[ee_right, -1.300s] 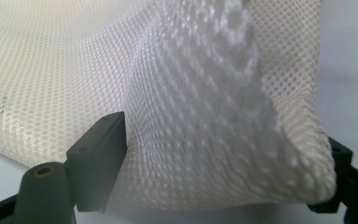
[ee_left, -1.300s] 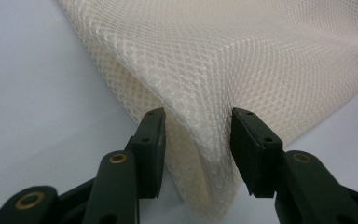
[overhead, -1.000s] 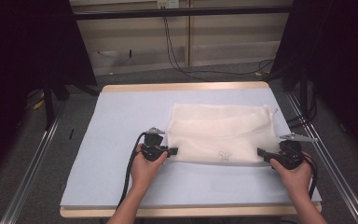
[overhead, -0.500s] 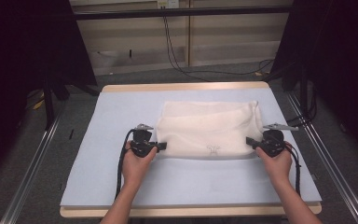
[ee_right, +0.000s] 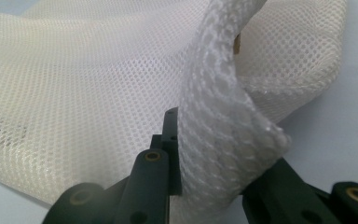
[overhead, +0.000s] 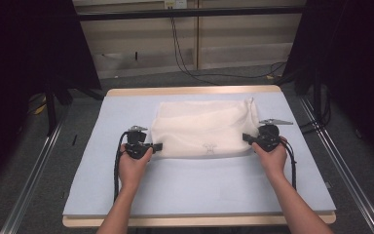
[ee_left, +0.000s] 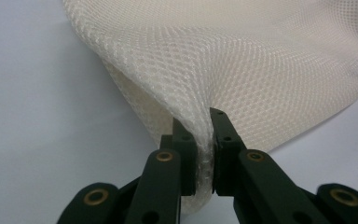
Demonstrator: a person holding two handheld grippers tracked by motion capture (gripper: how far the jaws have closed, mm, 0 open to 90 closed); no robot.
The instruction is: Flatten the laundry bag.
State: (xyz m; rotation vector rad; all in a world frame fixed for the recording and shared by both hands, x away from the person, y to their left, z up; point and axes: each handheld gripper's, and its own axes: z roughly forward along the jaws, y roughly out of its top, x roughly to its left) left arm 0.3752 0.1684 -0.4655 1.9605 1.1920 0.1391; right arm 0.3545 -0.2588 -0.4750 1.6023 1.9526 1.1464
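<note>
A white mesh bag [overhead: 204, 129] lies flat on the pale blue mat [overhead: 199, 185], with a small printed mark near its front edge. My left gripper [overhead: 157, 146] is at the bag's near left corner. In the left gripper view my left gripper [ee_left: 204, 121] is shut, pinching a fold of the mesh [ee_left: 242, 60]. My right gripper [overhead: 246, 137] is at the bag's right edge. Its jaws have just been closing. In the right gripper view my right gripper [ee_right: 209, 140] is shut on a bunched ridge of mesh [ee_right: 214, 93] that hides the right jaw's tip.
The mat covers a wooden table [overhead: 195, 90] whose rim shows at the back and front. Metal rails [overhead: 336, 161] run along both sides on the grey carpet. A black cable [overhead: 185, 58] trails across the floor behind the table. Dark curtains stand left and right.
Both hands have moved left and slightly away from the person, and the bag has slid left across the mat with them. The right jaws have closed onto the bag's edge.
</note>
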